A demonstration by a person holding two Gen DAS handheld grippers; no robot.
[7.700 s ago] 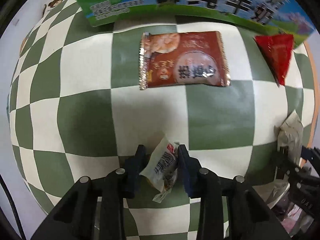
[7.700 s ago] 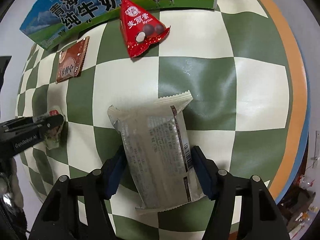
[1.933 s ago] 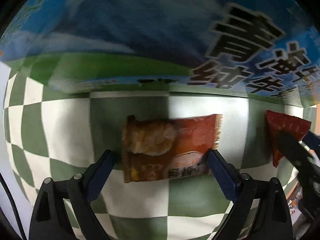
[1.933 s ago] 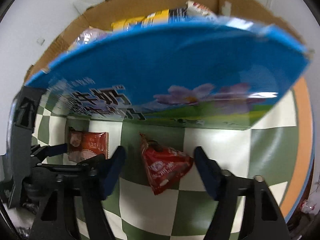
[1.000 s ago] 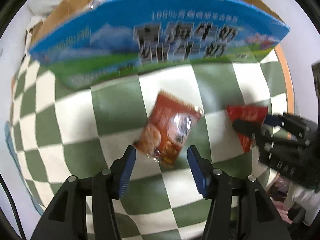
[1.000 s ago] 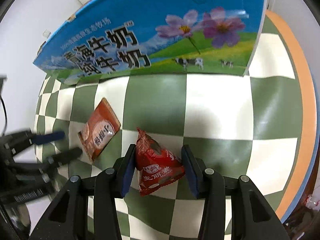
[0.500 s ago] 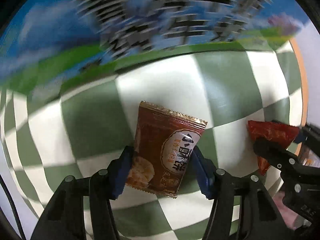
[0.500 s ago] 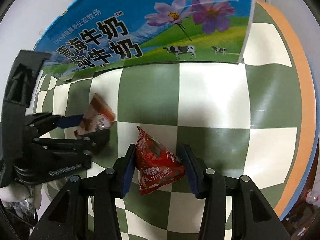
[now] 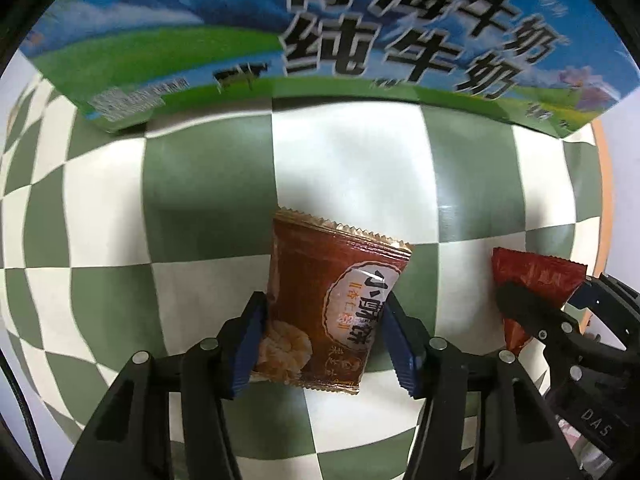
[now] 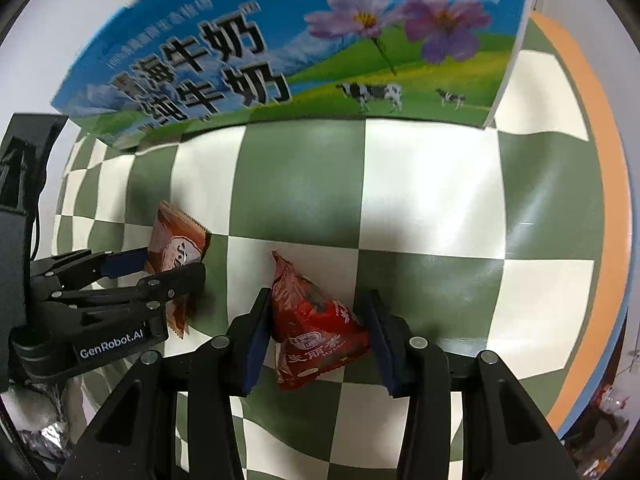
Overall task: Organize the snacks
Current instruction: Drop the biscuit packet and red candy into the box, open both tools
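A brown biscuit packet [image 9: 320,280] stands between the blue pads of my left gripper [image 9: 324,312]. The jaws are closing and both pads press its sides just above the checkered cloth [image 9: 200,180]. The right wrist view shows that packet [image 10: 176,240] in the left gripper [image 10: 160,264] at the left. My right gripper [image 10: 316,308] is shut on a red triangular snack pouch [image 10: 316,332], low over the cloth. The same red pouch [image 9: 532,272] appears at the right edge of the left wrist view.
A large blue and green milk carton box [image 10: 280,60] stands along the far side of the cloth [image 10: 432,192]; it fills the top as the box [image 9: 320,40] in the left wrist view. An orange table rim [image 10: 612,200] curves down the right.
The left gripper has sunk toward the cloth with the brown packet, which has turned from tilted to nearly upright between the pads. The right gripper and its red pouch have stayed in place.
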